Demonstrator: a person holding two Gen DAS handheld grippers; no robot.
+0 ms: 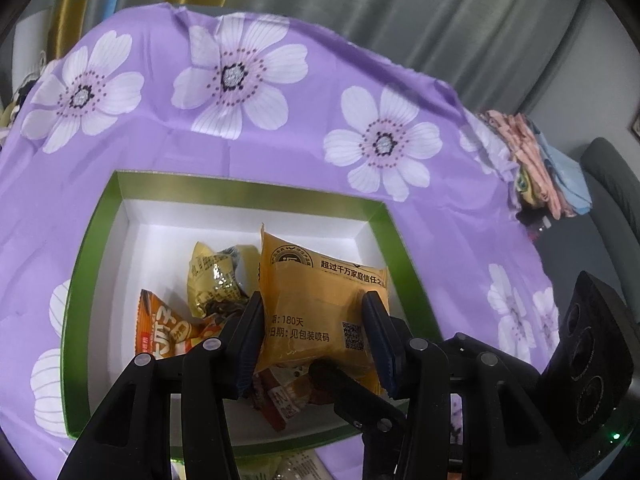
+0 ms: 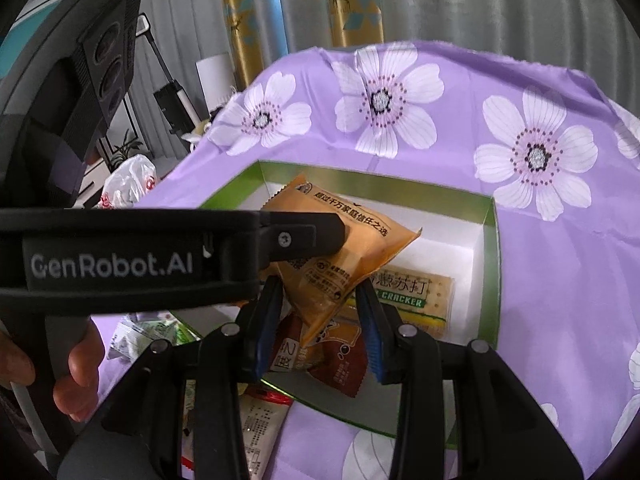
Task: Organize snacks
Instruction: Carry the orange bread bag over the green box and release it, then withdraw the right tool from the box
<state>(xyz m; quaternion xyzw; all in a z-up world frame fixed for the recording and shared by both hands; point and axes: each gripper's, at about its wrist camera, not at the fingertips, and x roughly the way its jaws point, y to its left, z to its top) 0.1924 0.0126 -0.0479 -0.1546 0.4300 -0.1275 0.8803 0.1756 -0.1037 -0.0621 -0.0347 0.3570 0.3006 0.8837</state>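
- Orange-yellow snack packet (image 1: 320,304) hangs over the open green box (image 1: 248,190), clenched between the fingers of the left gripper (image 1: 316,340).
- The right gripper (image 2: 320,320) pinches the same packet's lower corner.
- In the box lie a cracker pack (image 2: 416,296), a brown sachet (image 2: 336,360) and other wrappers.
- Purple flowered tablecloth (image 1: 280,132) covers the table.

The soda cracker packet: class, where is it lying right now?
In the right wrist view, the soda cracker packet lies flat on the floor of the green box, toward its right wall, partly behind the orange snack packet and the right gripper.
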